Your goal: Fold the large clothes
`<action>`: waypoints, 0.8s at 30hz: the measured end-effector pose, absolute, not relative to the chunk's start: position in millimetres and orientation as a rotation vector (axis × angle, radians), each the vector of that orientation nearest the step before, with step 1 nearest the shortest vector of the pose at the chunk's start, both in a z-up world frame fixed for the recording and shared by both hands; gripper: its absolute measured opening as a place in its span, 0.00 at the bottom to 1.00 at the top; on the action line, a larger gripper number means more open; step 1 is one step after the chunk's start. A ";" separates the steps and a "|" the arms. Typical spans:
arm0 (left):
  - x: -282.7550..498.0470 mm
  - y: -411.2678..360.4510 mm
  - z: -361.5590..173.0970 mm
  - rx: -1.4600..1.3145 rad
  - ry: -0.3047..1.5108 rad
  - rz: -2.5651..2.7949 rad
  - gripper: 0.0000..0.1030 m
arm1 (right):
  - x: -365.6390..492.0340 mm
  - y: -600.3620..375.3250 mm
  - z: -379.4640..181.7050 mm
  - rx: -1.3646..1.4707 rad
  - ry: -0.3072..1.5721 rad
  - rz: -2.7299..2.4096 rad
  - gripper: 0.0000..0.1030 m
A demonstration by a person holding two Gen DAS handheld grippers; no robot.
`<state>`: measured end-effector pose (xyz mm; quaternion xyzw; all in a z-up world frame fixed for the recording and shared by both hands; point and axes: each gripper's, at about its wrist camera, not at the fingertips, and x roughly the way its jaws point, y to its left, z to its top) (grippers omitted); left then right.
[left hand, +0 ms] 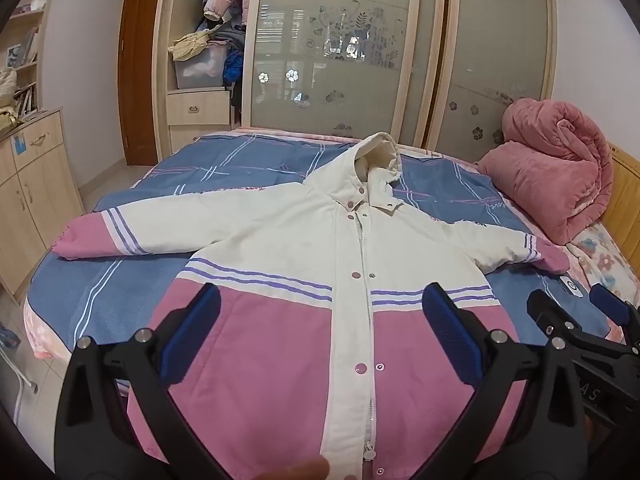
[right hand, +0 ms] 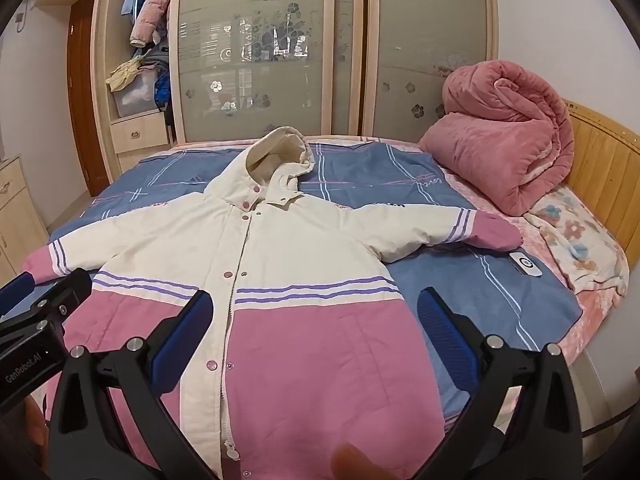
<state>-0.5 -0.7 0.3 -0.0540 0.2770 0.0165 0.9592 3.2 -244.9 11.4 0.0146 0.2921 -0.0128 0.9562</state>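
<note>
A hooded cream and pink jacket (left hand: 304, 240) (right hand: 288, 248) lies front up and spread flat on the bed, with both sleeves out to the sides and the hood toward the wardrobe. My left gripper (left hand: 320, 312) hovers open above the pink hem, left of the snap placket. My right gripper (right hand: 314, 316) hovers open above the hem's right half. Neither holds anything. The right gripper's fingers (left hand: 568, 320) show at the right edge of the left wrist view; the left gripper's body (right hand: 44, 320) shows at the left edge of the right wrist view.
The blue plaid bed cover (left hand: 240, 160) (right hand: 360, 172) lies under the jacket. A rolled pink quilt (left hand: 556, 176) (right hand: 504, 136) sits at the far right by the wooden headboard (right hand: 600, 152). A small white device (right hand: 526, 265) lies near the right sleeve. Wardrobe doors (left hand: 340, 48) stand behind.
</note>
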 end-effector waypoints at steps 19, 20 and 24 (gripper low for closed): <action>-1.1 -3.3 -5.8 -0.098 0.576 0.030 0.98 | 5.1 -245.3 6.6 0.032 0.614 -0.016 0.99; 0.1 -4.4 -6.6 -0.097 0.577 0.031 0.98 | 5.3 -245.5 6.1 0.033 0.616 -0.015 0.99; 1.8 -5.5 -7.9 -0.094 0.582 0.031 0.98 | 6.6 -245.8 3.5 0.034 0.619 -0.016 0.99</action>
